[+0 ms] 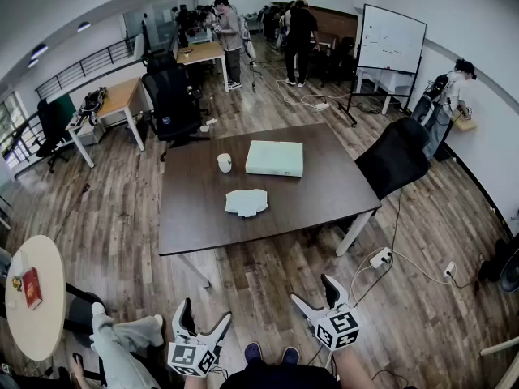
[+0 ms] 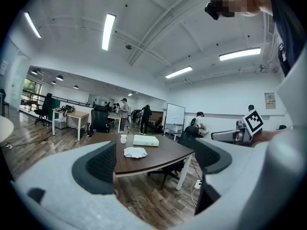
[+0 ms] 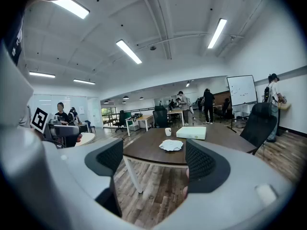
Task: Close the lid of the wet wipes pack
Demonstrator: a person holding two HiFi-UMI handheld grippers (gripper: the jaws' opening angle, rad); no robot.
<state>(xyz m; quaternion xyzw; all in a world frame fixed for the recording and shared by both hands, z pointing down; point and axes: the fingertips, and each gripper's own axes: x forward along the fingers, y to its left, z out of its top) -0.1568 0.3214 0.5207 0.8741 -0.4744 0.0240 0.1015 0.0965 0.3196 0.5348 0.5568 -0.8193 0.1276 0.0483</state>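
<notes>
The wet wipes pack (image 1: 246, 203) is a white, soft, flat packet lying near the middle of the dark brown table (image 1: 203, 217); whether its lid is up is too small to tell. It also shows far ahead in the left gripper view as the pack (image 2: 135, 152) and in the right gripper view as the pack (image 3: 171, 145). My left gripper (image 1: 204, 313) and right gripper (image 1: 311, 290) hover over the floor well short of the table, both open with nothing between the jaws. The pack lies far beyond the left gripper (image 2: 156, 162) and the right gripper (image 3: 153, 164).
A white box (image 1: 274, 158) and a white cup (image 1: 225, 163) stand behind the pack. A black office chair (image 1: 395, 156) is at the table's right corner. A power strip (image 1: 380, 257) with cables lies on the floor. A round table (image 1: 32, 298) and a seated person's legs (image 1: 122, 339) are at left.
</notes>
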